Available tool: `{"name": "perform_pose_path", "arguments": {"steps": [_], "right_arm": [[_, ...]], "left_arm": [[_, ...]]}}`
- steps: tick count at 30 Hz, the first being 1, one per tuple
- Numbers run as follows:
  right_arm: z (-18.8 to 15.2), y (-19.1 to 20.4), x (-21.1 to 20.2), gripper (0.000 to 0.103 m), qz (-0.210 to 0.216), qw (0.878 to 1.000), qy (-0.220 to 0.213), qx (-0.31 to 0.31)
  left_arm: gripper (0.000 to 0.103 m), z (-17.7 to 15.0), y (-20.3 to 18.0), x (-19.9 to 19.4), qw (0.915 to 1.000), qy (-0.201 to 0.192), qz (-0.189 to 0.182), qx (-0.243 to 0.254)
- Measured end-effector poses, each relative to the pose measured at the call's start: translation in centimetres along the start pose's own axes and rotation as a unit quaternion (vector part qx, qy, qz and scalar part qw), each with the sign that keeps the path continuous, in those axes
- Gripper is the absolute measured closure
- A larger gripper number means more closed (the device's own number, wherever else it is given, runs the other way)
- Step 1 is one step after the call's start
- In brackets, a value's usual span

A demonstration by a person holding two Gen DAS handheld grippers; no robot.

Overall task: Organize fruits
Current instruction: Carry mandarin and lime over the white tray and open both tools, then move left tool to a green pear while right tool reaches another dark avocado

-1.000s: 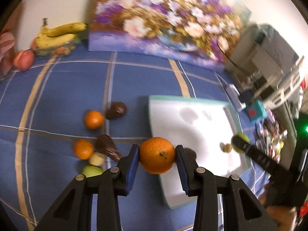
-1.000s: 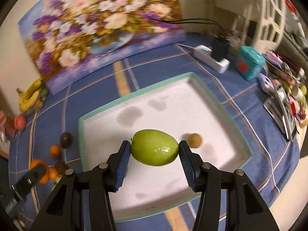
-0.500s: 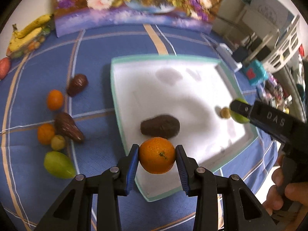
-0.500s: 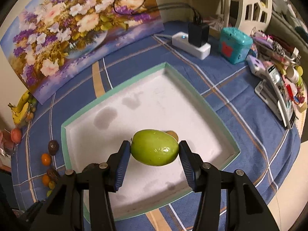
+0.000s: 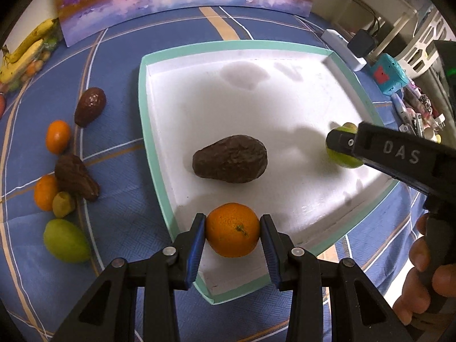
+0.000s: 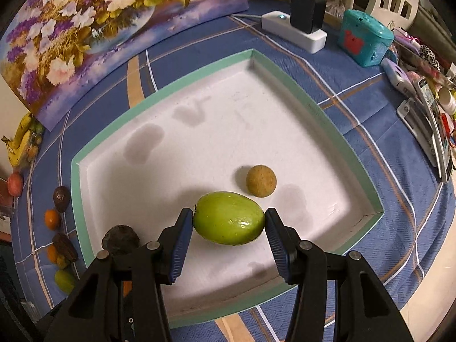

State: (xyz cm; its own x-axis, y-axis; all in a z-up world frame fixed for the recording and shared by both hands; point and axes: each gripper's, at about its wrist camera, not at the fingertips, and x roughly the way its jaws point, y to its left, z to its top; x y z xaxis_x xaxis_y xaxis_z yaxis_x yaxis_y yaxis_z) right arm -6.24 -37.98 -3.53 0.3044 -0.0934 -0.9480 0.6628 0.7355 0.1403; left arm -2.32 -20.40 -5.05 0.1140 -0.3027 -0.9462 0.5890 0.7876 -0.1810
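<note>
black hand-held gripper (image 5: 232, 229) pointing steeply down, clamping orange (image 5: 232, 230).

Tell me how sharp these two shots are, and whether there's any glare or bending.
Left wrist: sharp, fisheye bows the tray rim, dark corners. Right wrist: sharp too, a small glare spot on the green fruit, soft shadows on the tray floor.

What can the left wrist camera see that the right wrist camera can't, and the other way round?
Only the left wrist view shows the orange gripped by the left gripper, and a hand holding the right gripper.

Only the right wrist view shows the small tan round fruit lying in the tray.

Both show the tray, the dark avocado in it, the green fruit held by the right gripper, and the loose fruits on the blue cloth.
</note>
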Motion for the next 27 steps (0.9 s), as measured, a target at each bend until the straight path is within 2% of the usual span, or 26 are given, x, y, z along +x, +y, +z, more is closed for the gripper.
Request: {"name": "perform_pose_path", "arguments": {"steps": [9,15,22,27], "right_arm": [[-0.1,0.5,0.7,0.049,-0.011,1.000,0.009,-0.012],[-0.2,0.6,0.5,0.045,-0.017,1.000,0.007,-0.020],[0.3,0.8,-2.3,0.045,-0.010,0.999,-0.036,-0.022],[0.5,1.0,-4.5,0.045,-0.004,0.997,-0.068,-0.024]], "left_arm": [[0.060,0.4,-0.1,0.2,1.0000,0.003,0.002,0.002],[0.048,0.6,-0.3,-0.3,1.0000,-0.002,-0.003,0.003],[0.048,0.9,0.1,-3.6,0.9989,-0.044,-0.020,-0.002],[0.045,1.2,1.6,-5.9,0.9958,-0.087,-0.008,-0.026]]}}
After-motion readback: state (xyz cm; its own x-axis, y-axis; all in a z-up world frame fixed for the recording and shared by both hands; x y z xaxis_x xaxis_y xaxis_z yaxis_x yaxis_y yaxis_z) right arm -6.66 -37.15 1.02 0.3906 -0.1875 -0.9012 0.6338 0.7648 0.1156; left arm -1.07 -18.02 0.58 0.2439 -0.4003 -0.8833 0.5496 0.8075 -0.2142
